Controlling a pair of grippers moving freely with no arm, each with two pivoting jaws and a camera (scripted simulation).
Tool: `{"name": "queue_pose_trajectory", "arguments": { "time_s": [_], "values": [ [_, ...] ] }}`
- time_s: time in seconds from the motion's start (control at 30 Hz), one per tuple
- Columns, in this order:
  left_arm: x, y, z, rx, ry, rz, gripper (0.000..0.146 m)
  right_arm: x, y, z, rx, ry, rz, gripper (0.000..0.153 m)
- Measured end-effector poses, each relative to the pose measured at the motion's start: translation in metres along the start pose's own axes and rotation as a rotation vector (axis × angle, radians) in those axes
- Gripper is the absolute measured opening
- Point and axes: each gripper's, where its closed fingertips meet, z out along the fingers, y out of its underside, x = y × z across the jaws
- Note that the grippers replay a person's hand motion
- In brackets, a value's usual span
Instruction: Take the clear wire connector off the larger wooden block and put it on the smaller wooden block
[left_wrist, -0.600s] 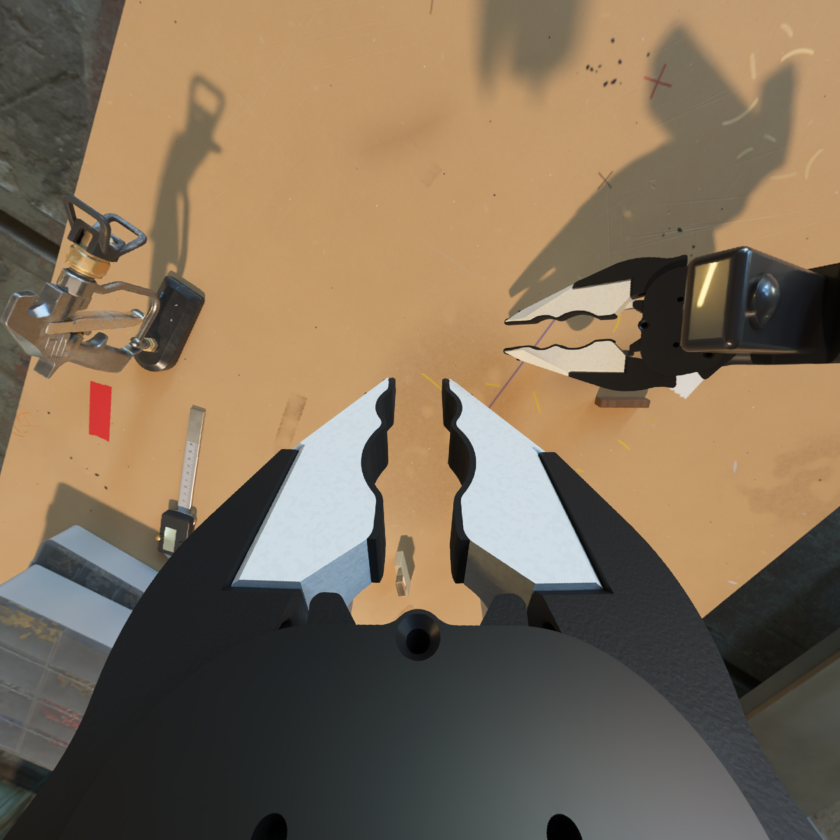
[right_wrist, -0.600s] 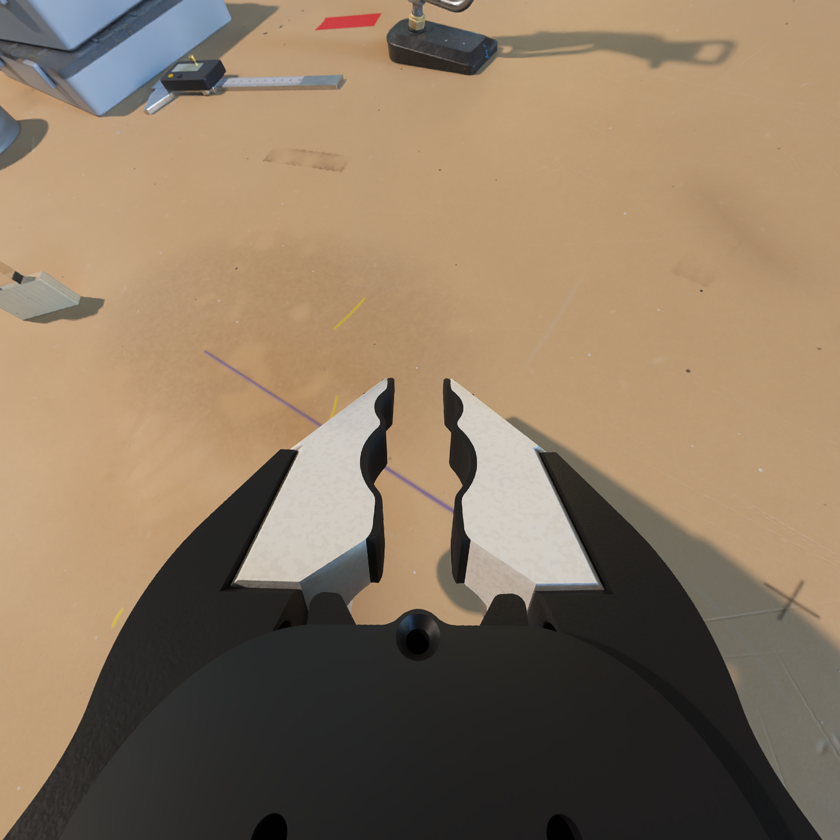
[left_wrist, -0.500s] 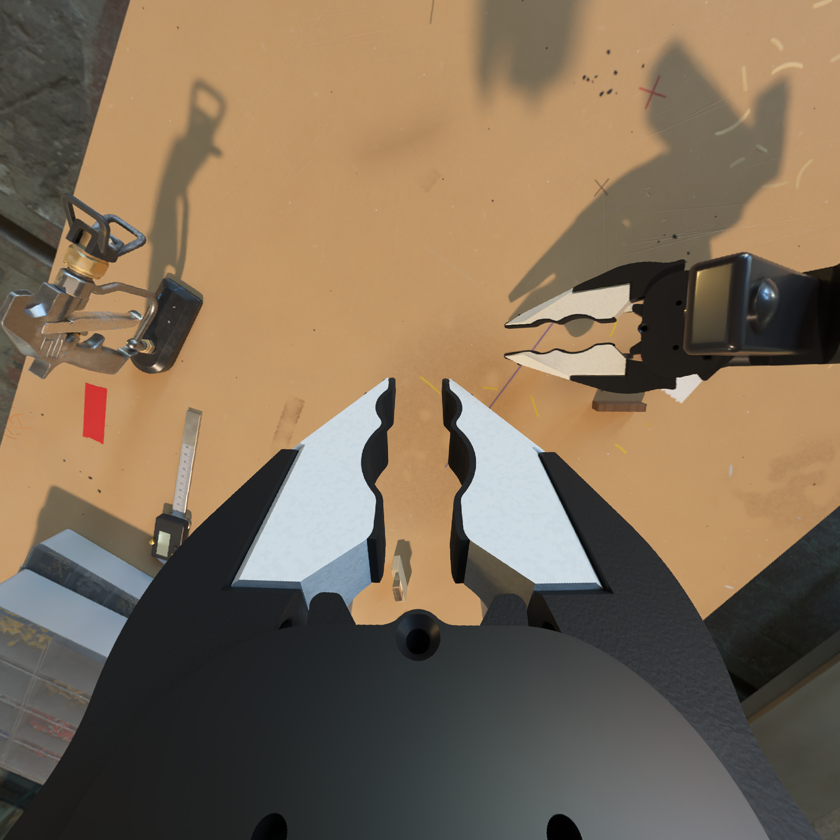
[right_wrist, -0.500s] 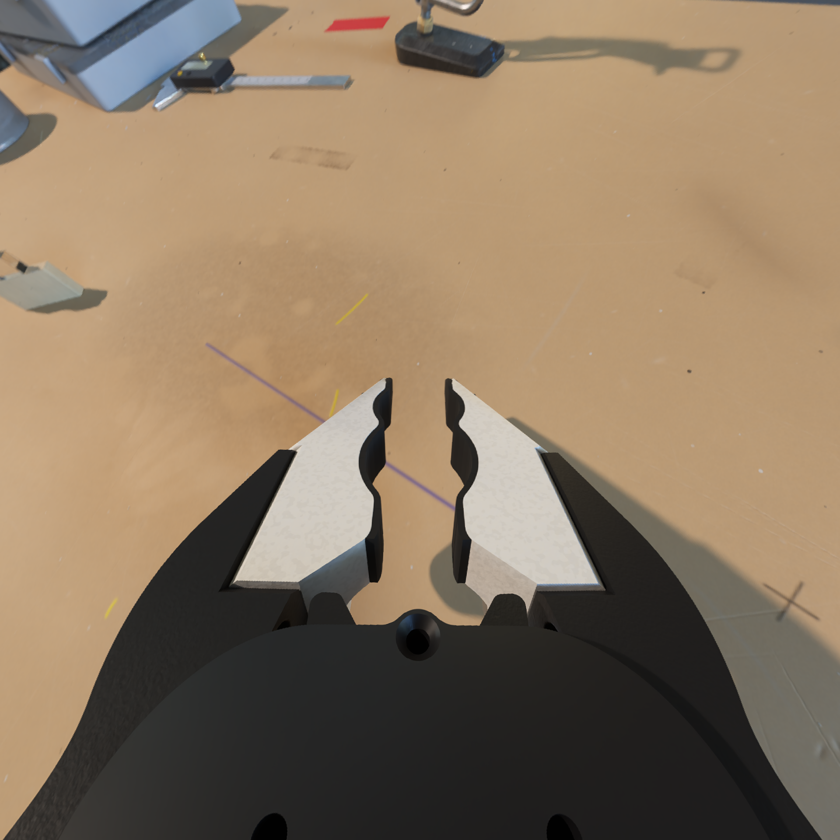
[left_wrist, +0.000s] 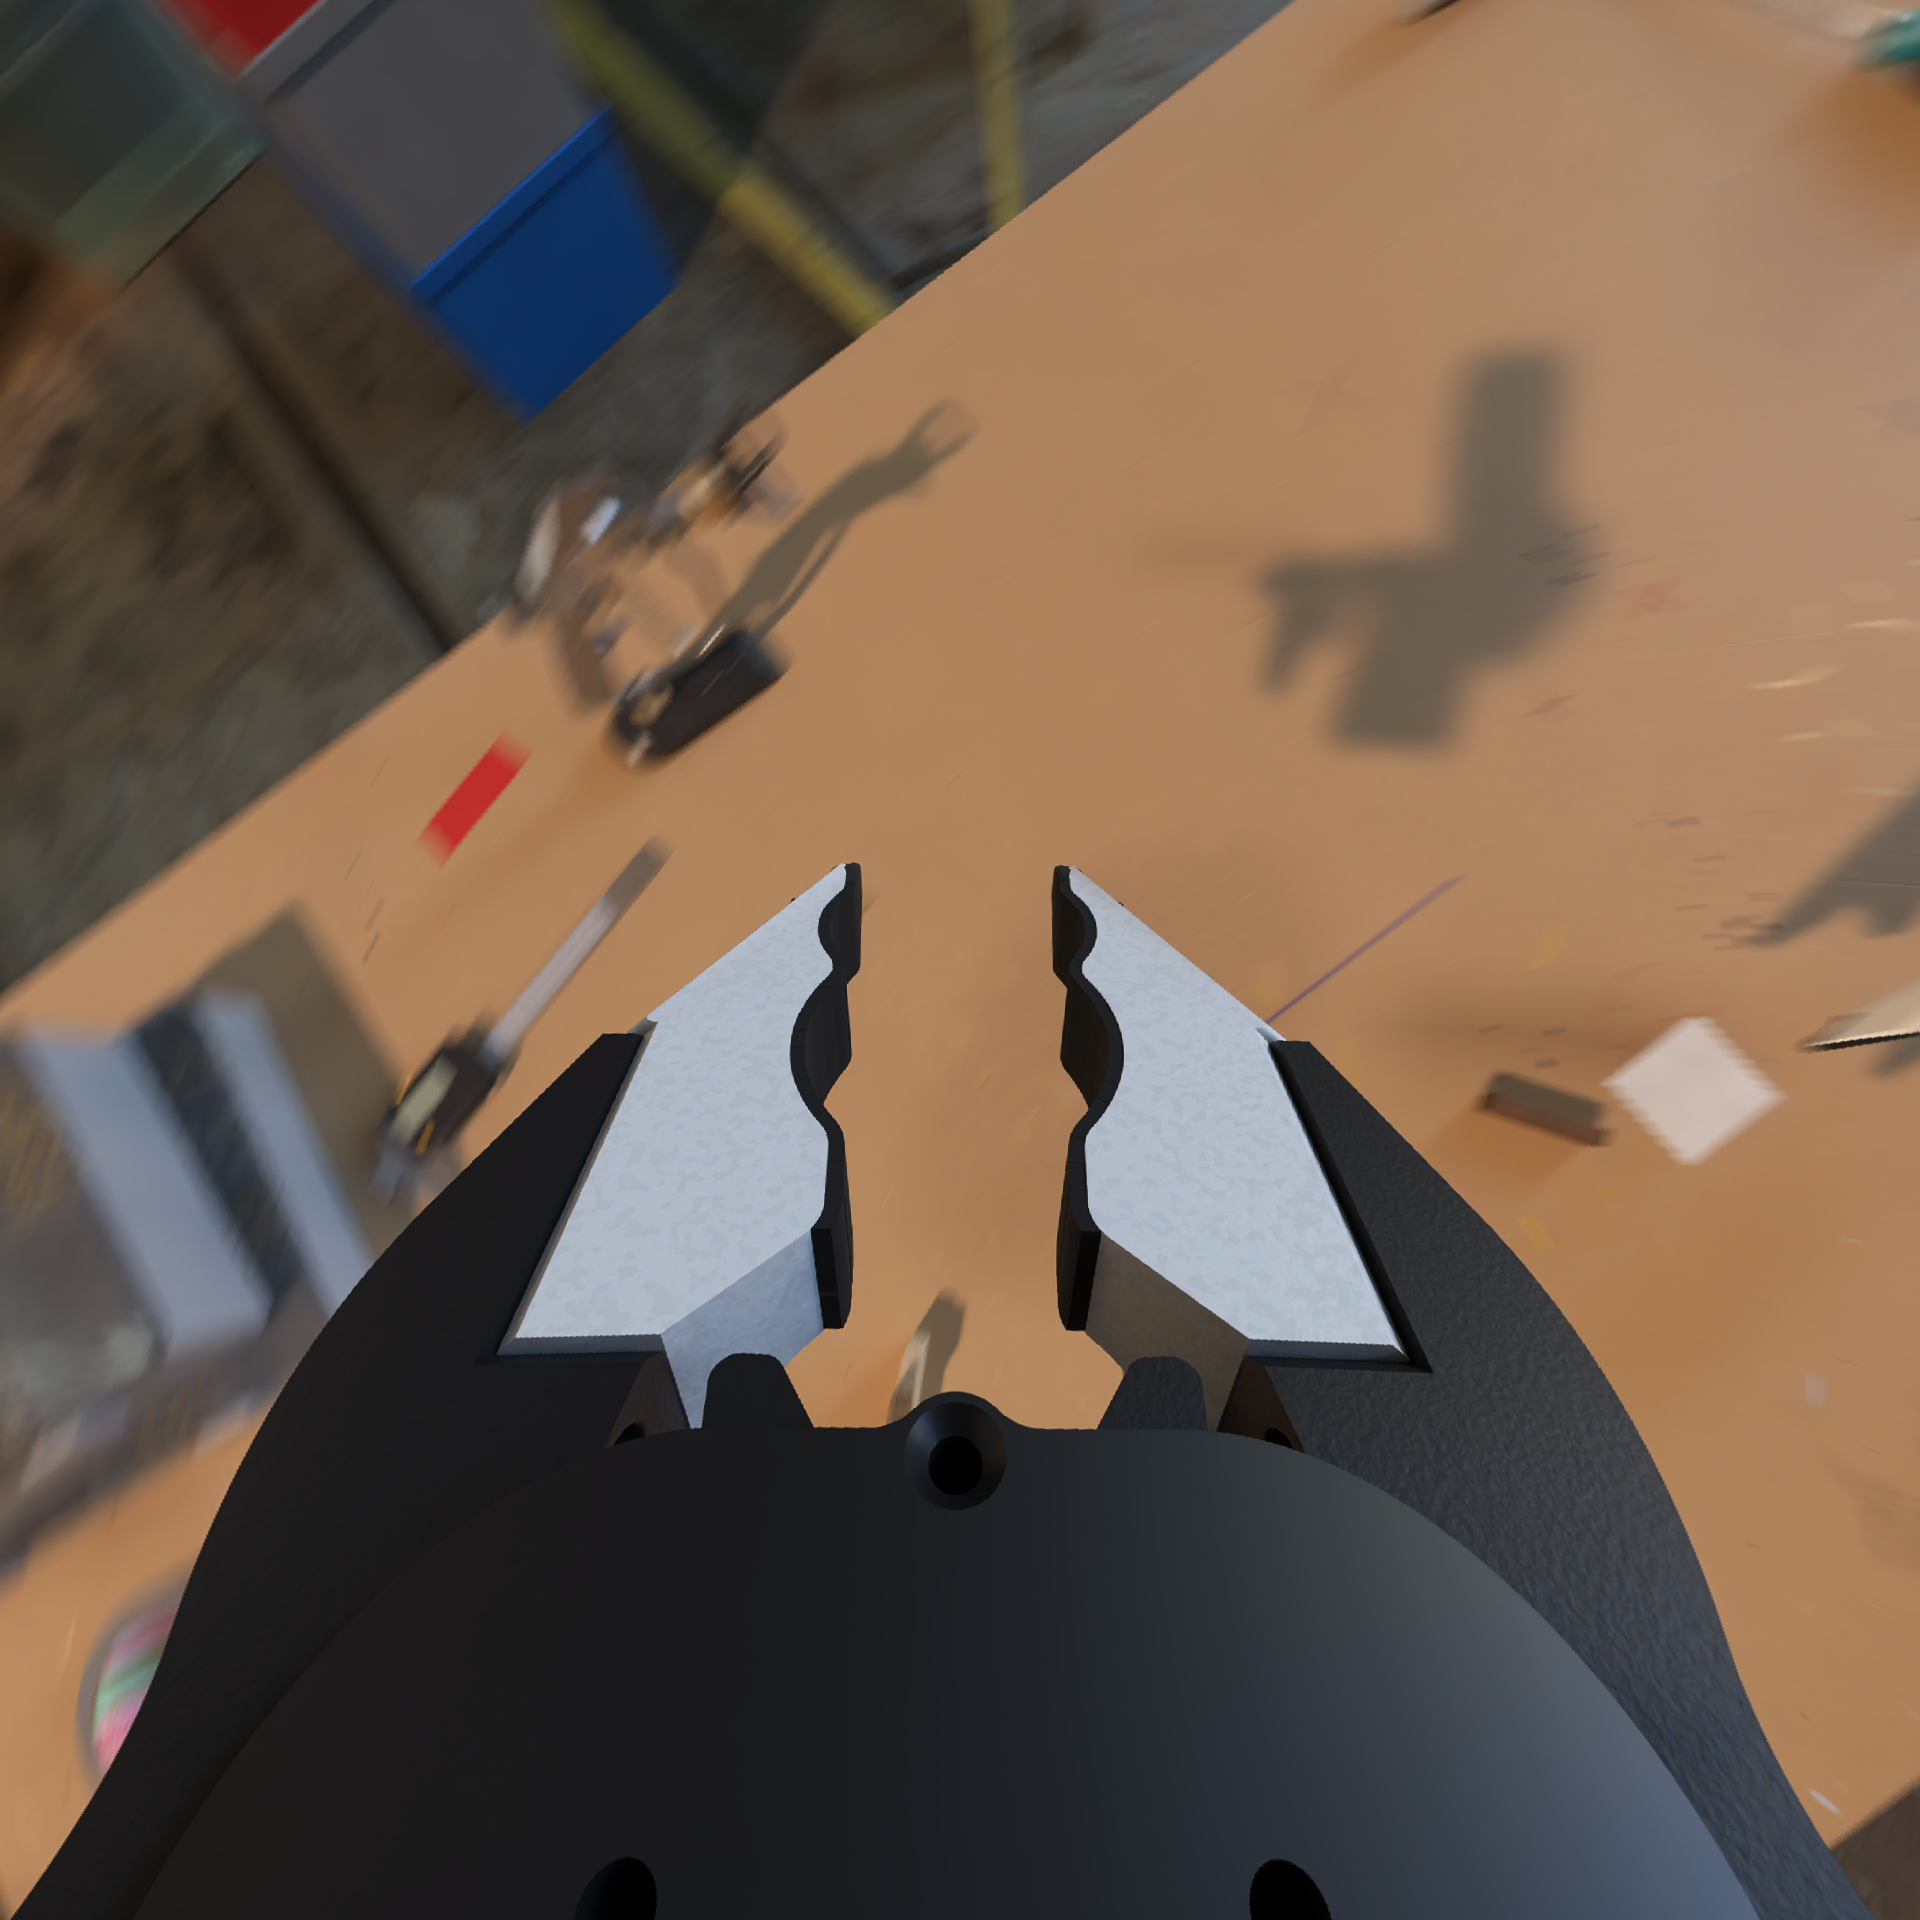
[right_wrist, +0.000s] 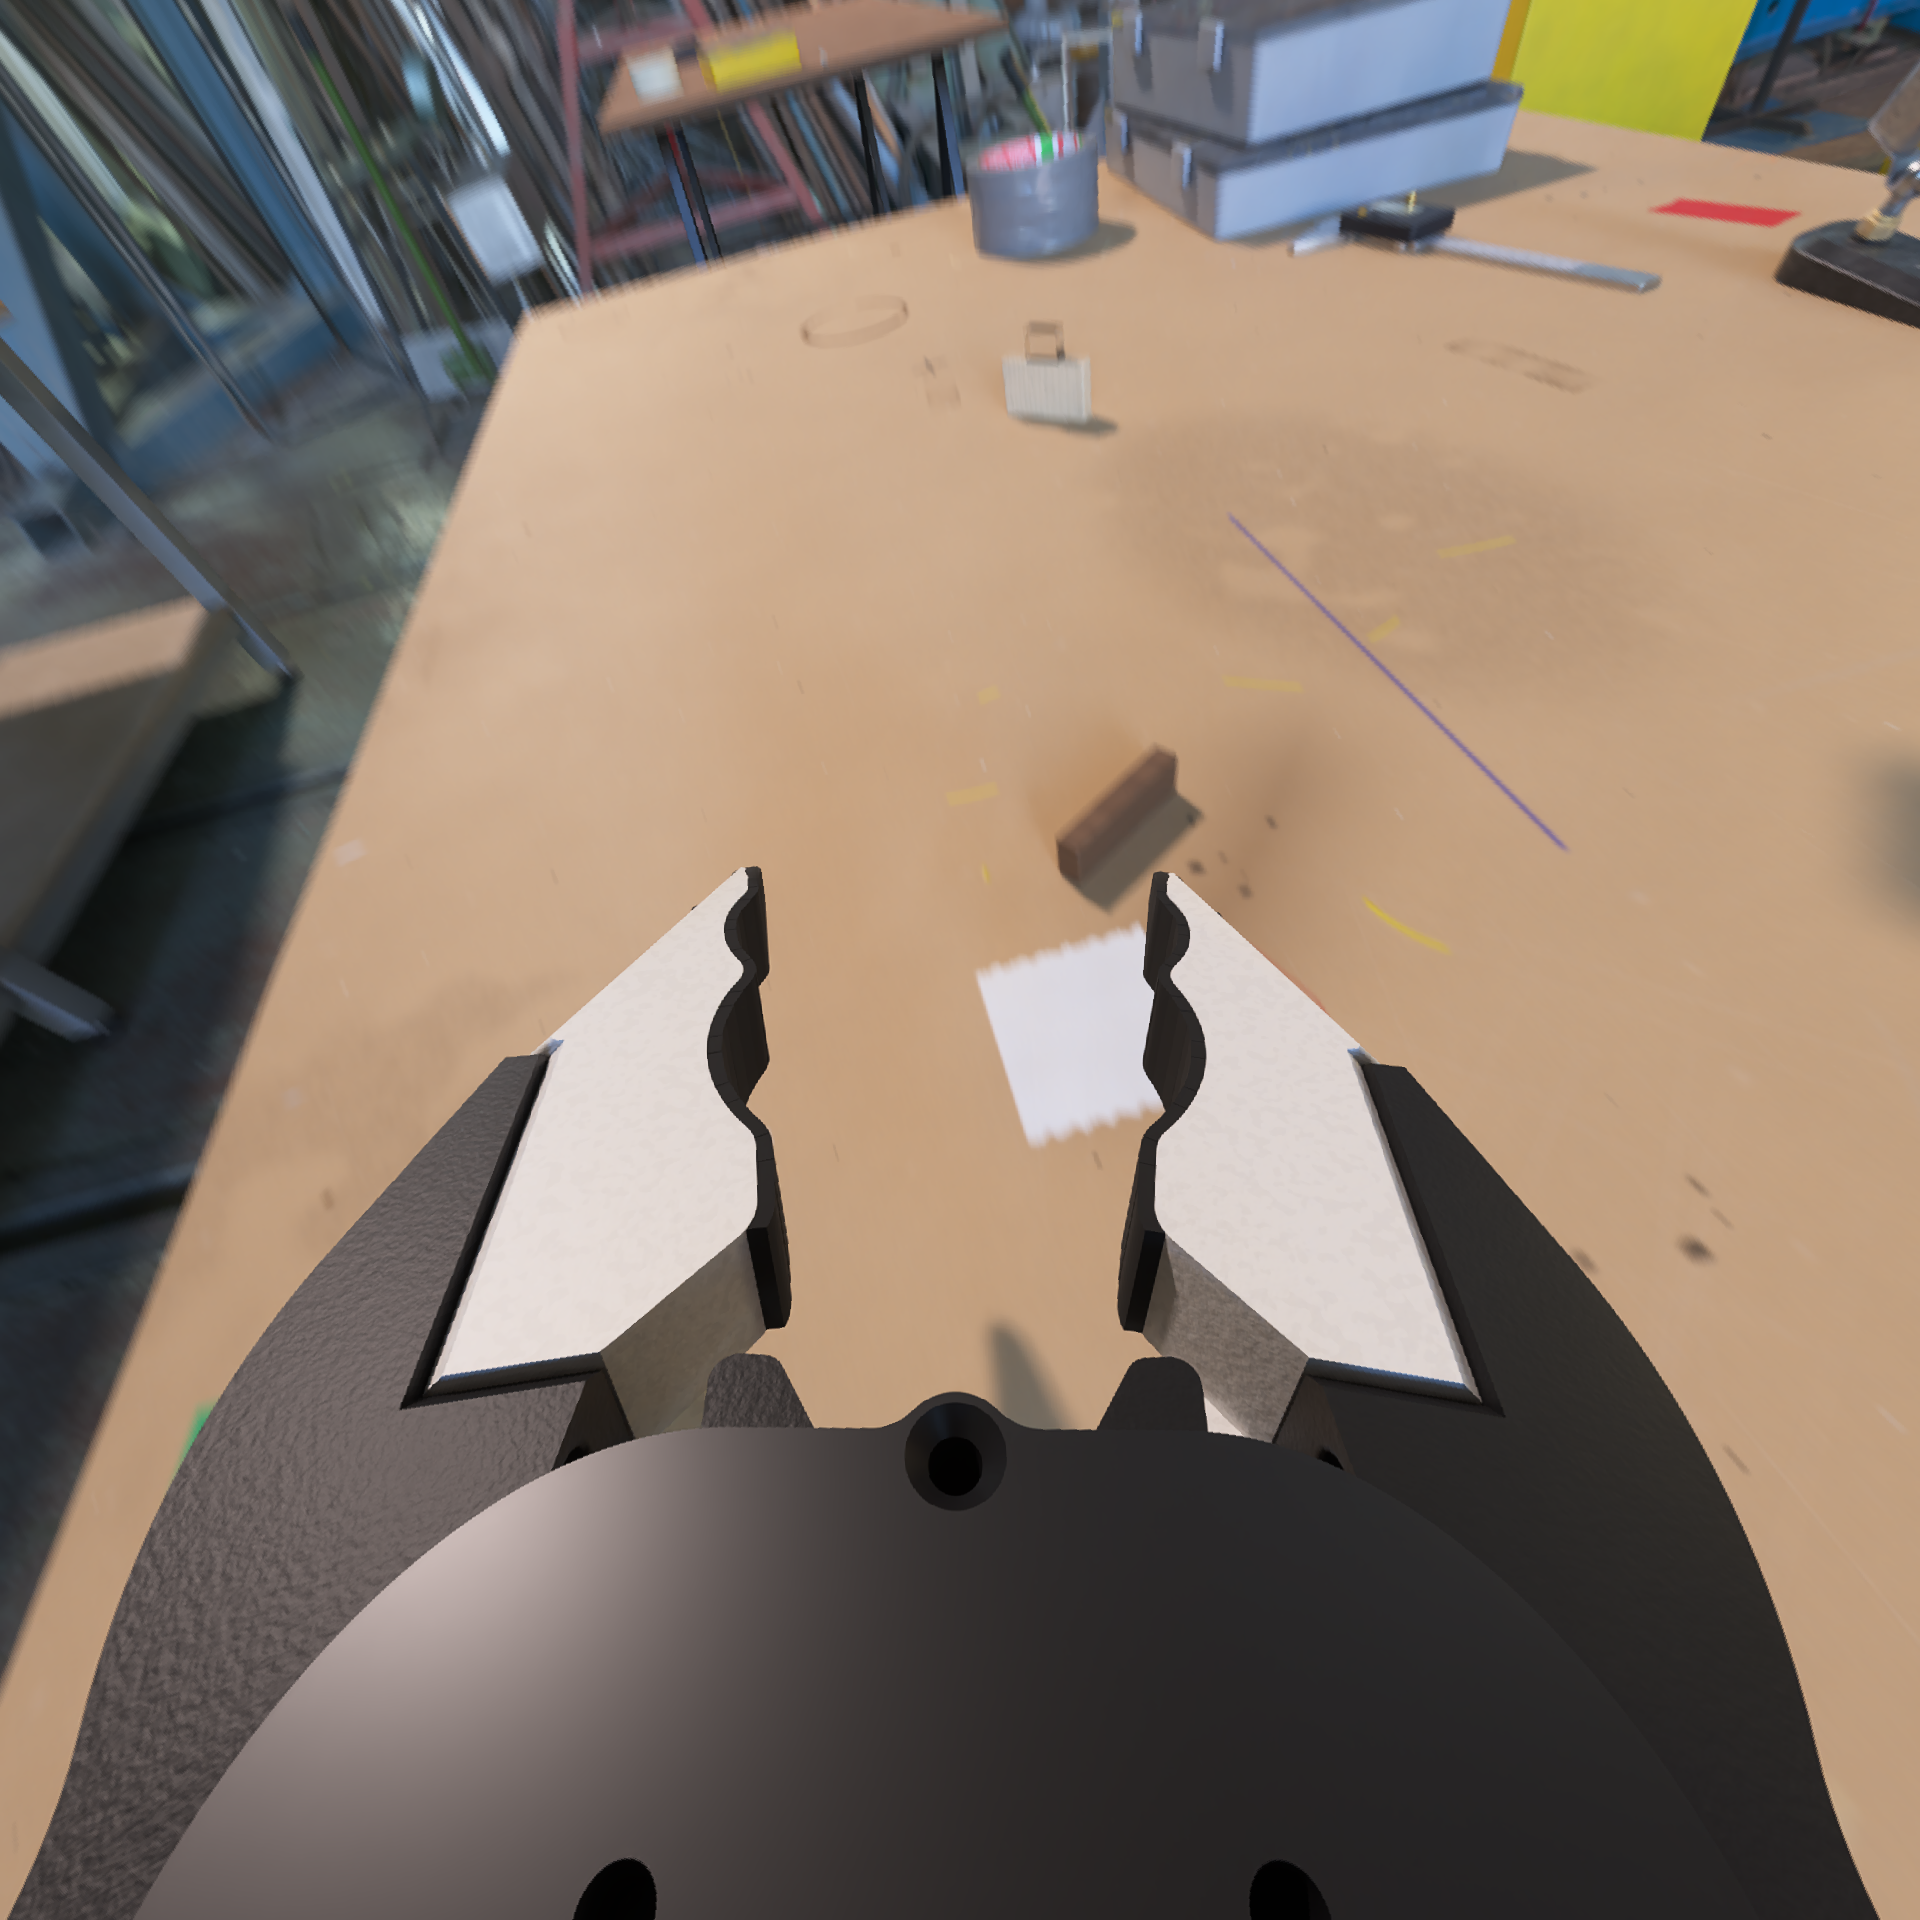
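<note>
In the right wrist view a pale wooden block (right_wrist: 1046, 387) stands far ahead on the table, with the clear wire connector (right_wrist: 1042, 341) on top of it. A smaller dark brown block (right_wrist: 1117, 810) lies just beyond my right gripper (right_wrist: 956, 883), which is open and empty. My left gripper (left_wrist: 956, 883) is open and empty above the table. The pale block (left_wrist: 925, 1351) shows blurred low between its fingers. The dark block (left_wrist: 1543, 1110) lies to its right. A fingertip of the right gripper (left_wrist: 1870, 1029) shows at the right edge.
A white paper square (right_wrist: 1070, 1039) lies under my right fingers. A grey cup (right_wrist: 1034, 197), stacked grey cases (right_wrist: 1309, 114), a caliper (right_wrist: 1475, 249), red tape (right_wrist: 1725, 213) and a black tool base (right_wrist: 1860, 270) line the far side. The table edge (right_wrist: 457, 582) runs along the left.
Both grippers have opened wider. The right view has swung round onto the dark and pale blocks. The left view has tilted and turned, bringing the table's edge and floor into sight.
</note>
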Motion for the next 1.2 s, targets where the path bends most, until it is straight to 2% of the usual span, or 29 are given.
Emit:
{"name": "queue_pose_trajectory", "arguments": {
  "time_s": [0.07, 0.13, 0.2, 0.27, 0.33, 0.4, 0.5, 0.63, 0.67, 0.73, 0.8, 0.9, 1.0, 1.1, 1.2],
  "values": [
    [-0.039, 0.065, -0.005, -0.129, -0.122, -0.082, 0.038, 0.009, 0.015, -0.018, -0.053, 0.053, -0.069, 0.074],
    [-0.054, 0.153, 0.001, -0.446, -0.160, -0.074, 0.040, 0.019, 0.022, -0.034, -0.066, 0.105, -0.120, 0.074],
    [-0.050, 0.227, 0.008, -0.712, -0.125, -0.026, 0.043, 0.024, 0.020, -0.044, -0.037, 0.117, -0.102, 0.074],
    [-0.035, 0.269, 0.018, -0.821, -0.039, -0.002, 0.046, 0.029, 0.015, -0.048, 0.006, 0.118, -0.059, 0.074],
    [-0.030, 0.285, 0.026, -0.844, -0.018, 0.030, 0.049, 0.031, 0.014, -0.047, 0.021, 0.118, -0.035, 0.074],
    [-0.032, 0.291, 0.035, -0.847, -0.030, 0.067, 0.049, 0.030, 0.015, -0.045, 0.009, 0.115, -0.047, 0.074],
    [-0.031, 0.303, 0.047, -0.872, 0.002, 0.073, 0.041, 0.025, 0.014, -0.042, 0.005, 0.116, -0.079, 0.074],
    [-0.033, 0.313, 0.049, -0.904, -0.017, 0.154, 0.013, 0.022, 0.013, -0.042, 0.020, 0.113, -0.077, 0.074],
    [-0.029, 0.311, 0.047, -0.888, 0.001, 0.156, 0.008, 0.024, 0.012, -0.043, 0.030, 0.119, -0.065, 0.074],
    [-0.020, 0.301, 0.036, -0.846, 0.022, 0.191, 0.008, 0.027, 0.008, -0.046, 0.067, 0.138, -0.029, 0.074],
    [-0.013, 0.287, 0.014, -0.826, -0.015, 0.269, 0.008, 0.028, 0.004, -0.049, 0.104, 0.137, -0.012, 0.074],
    [0.012, 0.257, -0.024, -0.776, -0.061, 0.471, 0.008, 0.029, 0.003, -0.051, 0.116, 0.182, -0.036, 0.076],
    [0.057, 0.225, -0.050, -0.735, -0.078, 0.730, 0.008, 0.029, 0.010, -0.044, 0.022, 0.250, -0.080, 0.079],
    [0.125, 0.200, -0.047, -0.662, 0.005, 0.977, 0.008, 0.020, 0.012, -0.038, -0.050, 0.291, -0.089, 0.082],
    [0.191, 0.186, -0.018, -0.565, 0.133, 1.229, 0.008, 0.003, 0.012, -0.035, -0.105, 0.269, -0.027, 0.081]
  ]
}}
